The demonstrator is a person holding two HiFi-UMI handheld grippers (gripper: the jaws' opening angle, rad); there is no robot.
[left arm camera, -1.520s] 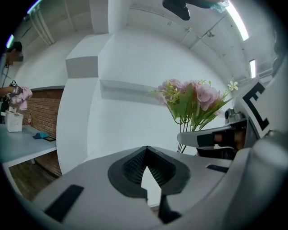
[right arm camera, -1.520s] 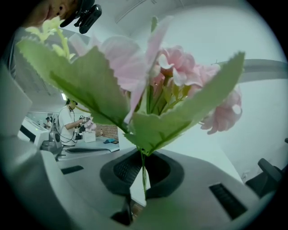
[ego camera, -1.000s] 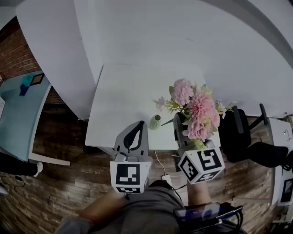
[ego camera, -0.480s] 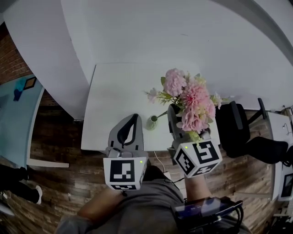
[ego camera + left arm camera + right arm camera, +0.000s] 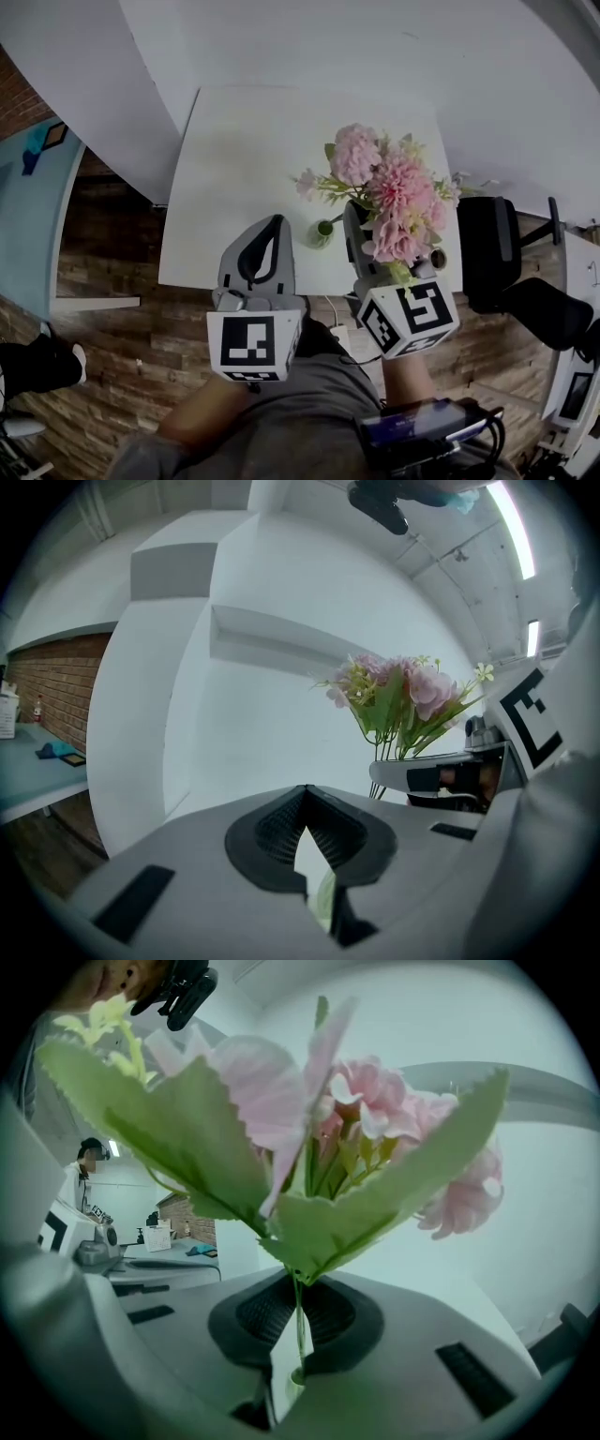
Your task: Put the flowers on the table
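A bunch of pink flowers (image 5: 389, 192) with green leaves stands upright over the near right part of the white table (image 5: 244, 150). My right gripper (image 5: 353, 214) is shut on its thin green stem (image 5: 298, 1321), and the blooms (image 5: 375, 1110) fill the right gripper view. A small green vase (image 5: 323, 231) sits at the foot of the stem near the table's front edge; I cannot tell whether it rests on the table. My left gripper (image 5: 275, 221) is to its left, shut, with nothing between its tips (image 5: 306, 789). From there the flowers (image 5: 398, 691) show to the right.
A black office chair (image 5: 497, 253) stands right of the table. A white wall (image 5: 309, 47) rises behind it. A light-blue table (image 5: 28, 216) is at the far left over a brick-pattern floor (image 5: 112, 328). A person (image 5: 84, 1171) stands far off.
Both grippers have sunk and moved further in over the table's front edge, the right one carrying the flowers along. Neither gripper's jaws have changed.
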